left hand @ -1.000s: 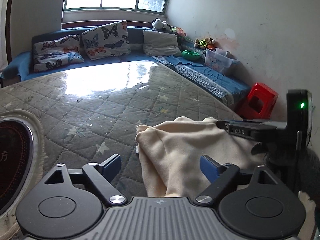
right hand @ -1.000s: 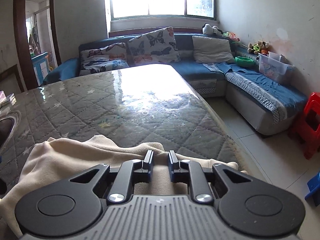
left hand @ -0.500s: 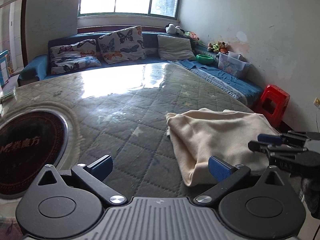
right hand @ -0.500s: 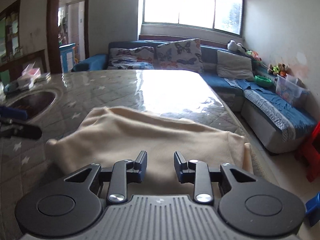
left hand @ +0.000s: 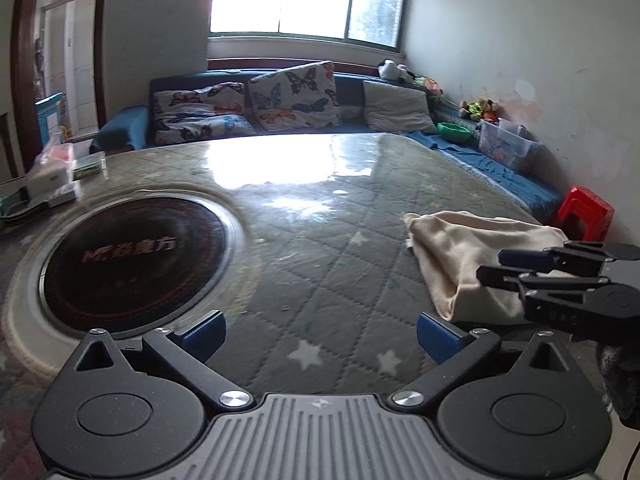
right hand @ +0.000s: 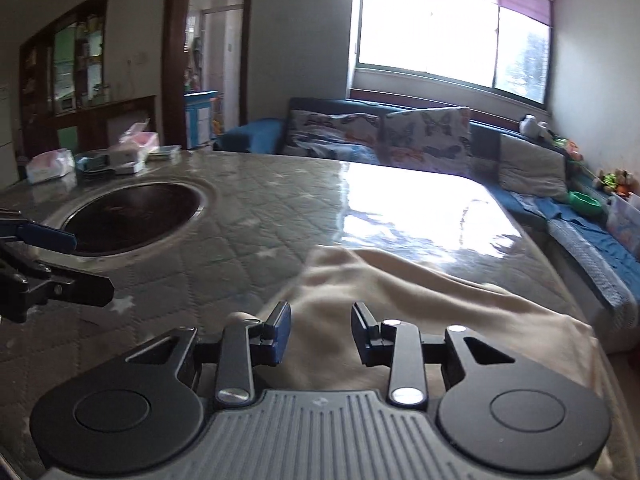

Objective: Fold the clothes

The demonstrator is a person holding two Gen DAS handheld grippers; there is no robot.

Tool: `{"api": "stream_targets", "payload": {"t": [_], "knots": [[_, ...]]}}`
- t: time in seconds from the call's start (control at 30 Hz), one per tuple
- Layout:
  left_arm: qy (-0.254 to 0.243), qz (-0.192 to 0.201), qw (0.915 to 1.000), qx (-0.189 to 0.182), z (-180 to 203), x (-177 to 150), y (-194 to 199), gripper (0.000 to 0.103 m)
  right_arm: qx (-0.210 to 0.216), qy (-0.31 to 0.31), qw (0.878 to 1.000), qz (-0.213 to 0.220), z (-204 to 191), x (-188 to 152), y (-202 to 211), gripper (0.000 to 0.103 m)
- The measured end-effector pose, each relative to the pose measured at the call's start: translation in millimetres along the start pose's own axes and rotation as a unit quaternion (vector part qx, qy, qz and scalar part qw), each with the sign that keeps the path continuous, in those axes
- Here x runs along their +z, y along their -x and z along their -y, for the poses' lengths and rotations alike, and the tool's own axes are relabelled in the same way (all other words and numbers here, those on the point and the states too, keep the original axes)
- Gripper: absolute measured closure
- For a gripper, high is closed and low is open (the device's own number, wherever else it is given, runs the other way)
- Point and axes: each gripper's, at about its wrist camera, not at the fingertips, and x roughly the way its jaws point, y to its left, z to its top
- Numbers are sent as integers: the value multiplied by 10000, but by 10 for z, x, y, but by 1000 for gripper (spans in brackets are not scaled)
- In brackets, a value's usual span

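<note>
Cream garment (left hand: 476,260), lying in a compact doubled-over bundle at the right of the left-wrist frame and filling the lower centre of the right-wrist frame, near the table's right-hand edge. Whether it is mid-fold or at its final fold cannot be settled from this moment. Cloth appears soft, light and limp; it should drape and sag if lifted at one point, so a hem or corner, such as the pointed corner at its upper left in the left-wrist view, looks the soundest place to pinch. Right gripper (right hand: 320,334) hovers just above the bundle, jaws moderately apart with nothing between them. Left gripper (left hand: 320,334) sits well to the left of the cloth, jaws spread wide, empty, over bare surface. Table (left hand: 320,240) carries a quilted, star-patterned cover under a glossy sheet that mirrors the window (left hand: 304,0); fabric may slide on it. Round dark hotplate (left hand: 132,256) is inset at left of frame, with tissue packs (right hand: 50,166) beyond. Blue sofa (left hand: 124,128) with butterfly cushions (left hand: 292,98) lines the far wall; red stool (left hand: 586,212) stands at right.
</note>
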Motion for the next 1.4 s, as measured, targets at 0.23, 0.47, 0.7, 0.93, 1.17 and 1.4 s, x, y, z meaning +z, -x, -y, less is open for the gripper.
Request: {"api": "stream_targets", "payload": {"t": [0.23,0.47,0.7,0.93,1.17,1.4], "knots": [[149,-1,9998,124,-187,-105,120,0,-111,339,9992,-182,-215,-57,-137,70],[191,-93,9997,150,-278,-218,135,0,-185,167,9996,-166,-120,-98,80,68],[192,-119,9996,170,-284,-285,145,0,-694,-488,9962,-195,207,-325,315,66],[102,-151,9998,63,-155,-285,113,0,-1335,-1123,9844,-236,583,-570,517,60],[-74,-240,9997,-42,34,-269,69,0,-1476,-1277,9804,-274,666,-675,627,49],[-302,-310,9990,-141,253,-248,14,0,-1460,-1357,9797,-227,604,-662,674,44]]}}
